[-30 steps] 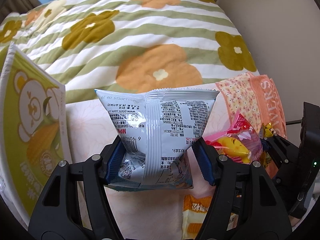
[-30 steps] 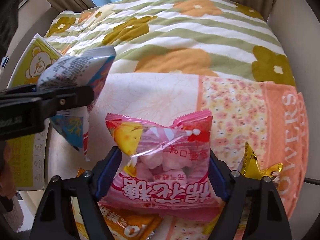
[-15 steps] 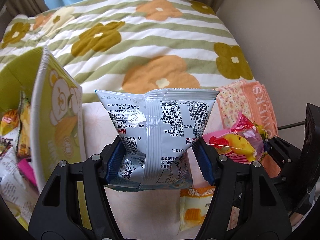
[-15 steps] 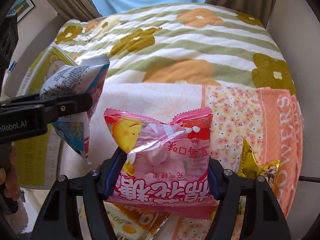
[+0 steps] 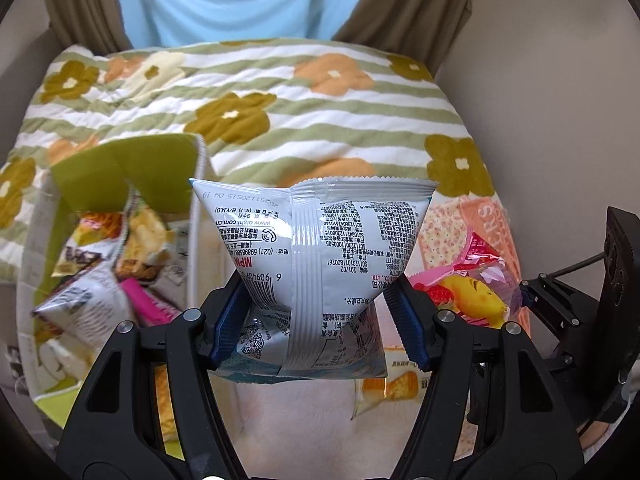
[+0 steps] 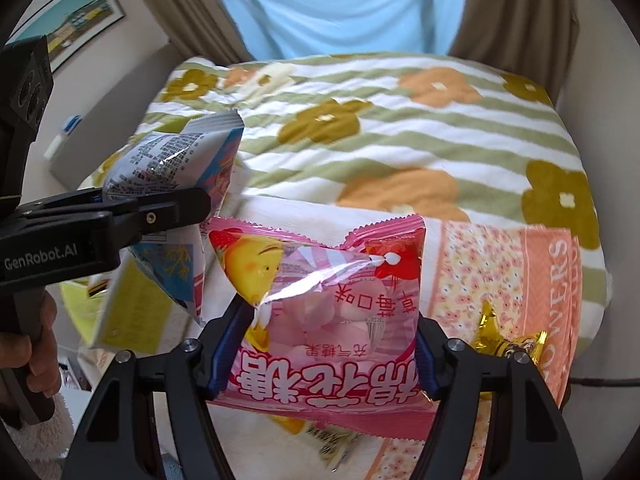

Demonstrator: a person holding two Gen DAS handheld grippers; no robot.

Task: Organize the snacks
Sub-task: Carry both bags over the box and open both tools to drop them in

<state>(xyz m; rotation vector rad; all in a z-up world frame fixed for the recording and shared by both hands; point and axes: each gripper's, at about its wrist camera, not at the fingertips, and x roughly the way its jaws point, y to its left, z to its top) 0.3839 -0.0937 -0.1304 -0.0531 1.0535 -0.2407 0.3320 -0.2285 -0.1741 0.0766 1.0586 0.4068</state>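
My left gripper (image 5: 316, 316) is shut on a silver snack bag (image 5: 320, 248), printed back facing the camera, held above the bed. To its left stands an open green carton (image 5: 120, 160) with several snack packets inside. My right gripper (image 6: 320, 350) is shut on a pink marshmallow bag (image 6: 320, 300), its blue pads squeezing both sides. In the right wrist view the left gripper (image 6: 160, 208) and its silver bag (image 6: 172, 156) hang at the left, over the carton (image 6: 132, 304). The pink bag (image 5: 472, 284) also shows at the right of the left wrist view.
A gold-wrapped snack (image 6: 504, 340) and an orange packet (image 5: 400, 384) lie on the pink floral cloth (image 6: 500, 272). A striped flower quilt (image 5: 320, 120) covers the bed beyond. A plain wall runs along the right. A hand (image 6: 36, 344) grips the left tool's handle.
Both grippers have risen with their bags, and the views tilt up toward the curtains. The carton's open top and the packets inside have come into the left wrist view.
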